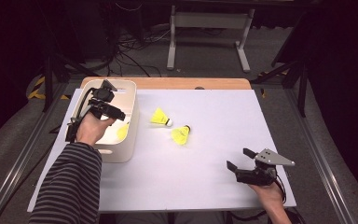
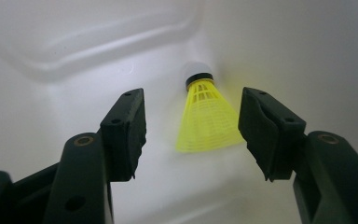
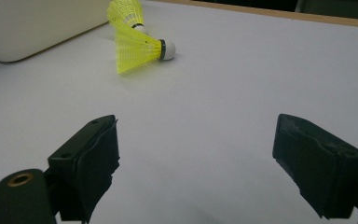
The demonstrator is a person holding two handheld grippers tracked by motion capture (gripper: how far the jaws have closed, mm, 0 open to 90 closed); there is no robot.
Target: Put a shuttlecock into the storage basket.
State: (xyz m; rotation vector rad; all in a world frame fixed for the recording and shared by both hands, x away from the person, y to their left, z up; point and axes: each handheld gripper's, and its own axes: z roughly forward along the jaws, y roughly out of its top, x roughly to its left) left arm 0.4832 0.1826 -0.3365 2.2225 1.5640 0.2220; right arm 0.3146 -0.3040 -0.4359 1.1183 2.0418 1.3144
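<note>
While the white table carries a cream bin at its left, the left gripper hangs inside with jaws spread around a loose yellow shuttlecock on the bin floor, and the right gripper rests wide apart, empty.

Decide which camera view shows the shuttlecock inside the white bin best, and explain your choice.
The left gripper view: the shuttlecock in the bin lies close up between the open jaws, cork and yellow skirt plain against the bin's wall. In the high view it is a small yellow patch partly behind the left gripper.
</note>
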